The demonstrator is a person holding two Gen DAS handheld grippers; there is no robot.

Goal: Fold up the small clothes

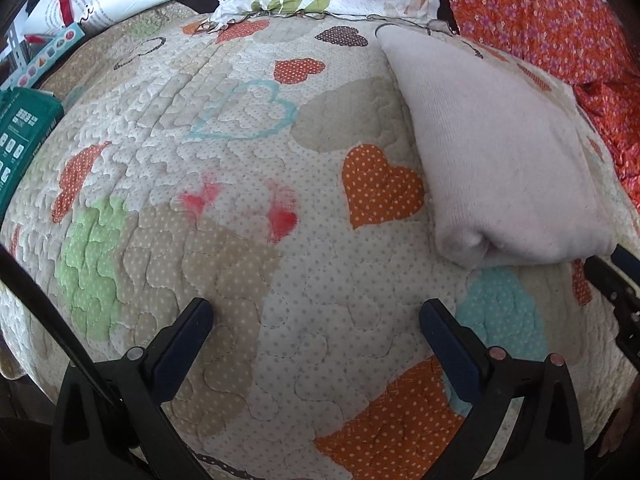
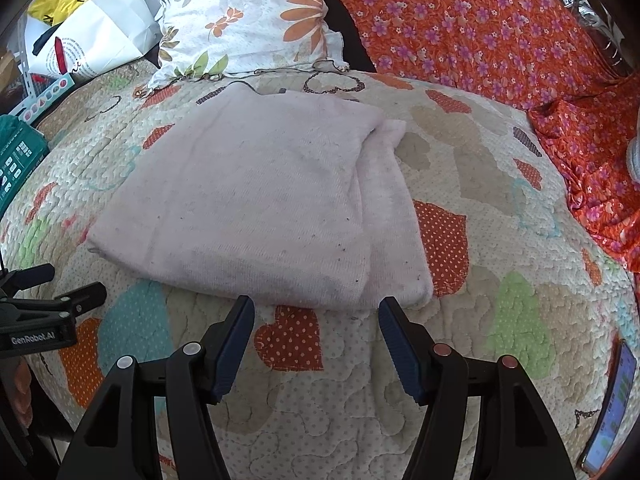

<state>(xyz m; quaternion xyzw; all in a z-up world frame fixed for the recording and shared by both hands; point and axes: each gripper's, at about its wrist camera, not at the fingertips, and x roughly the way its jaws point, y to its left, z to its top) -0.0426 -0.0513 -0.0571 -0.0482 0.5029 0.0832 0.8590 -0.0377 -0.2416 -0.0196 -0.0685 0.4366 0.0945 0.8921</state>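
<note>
Both of your grippers — left gripper (image 1: 316, 312) and right gripper (image 2: 316, 312) — hang open and empty over the heart-print quilt (image 2: 500, 248), the folded pale pink garment (image 2: 256, 200) just ahead of the right — likely one more fold, or set it aside.

Matt knit cloth (image 2: 256, 200), quilted cotton bedspread (image 2: 320, 412)

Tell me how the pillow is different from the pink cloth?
The pillow is white with big orange and grey flowers; the pink cloth is plain pale pink. The pillow is puffy with a frilly edge; the cloth lies flat, folded in layers. The pillow sits at the far end of the quilt; the cloth lies in the middle, just ahead of the open right gripper. Both are soft fabric resting on the quilt.
</note>
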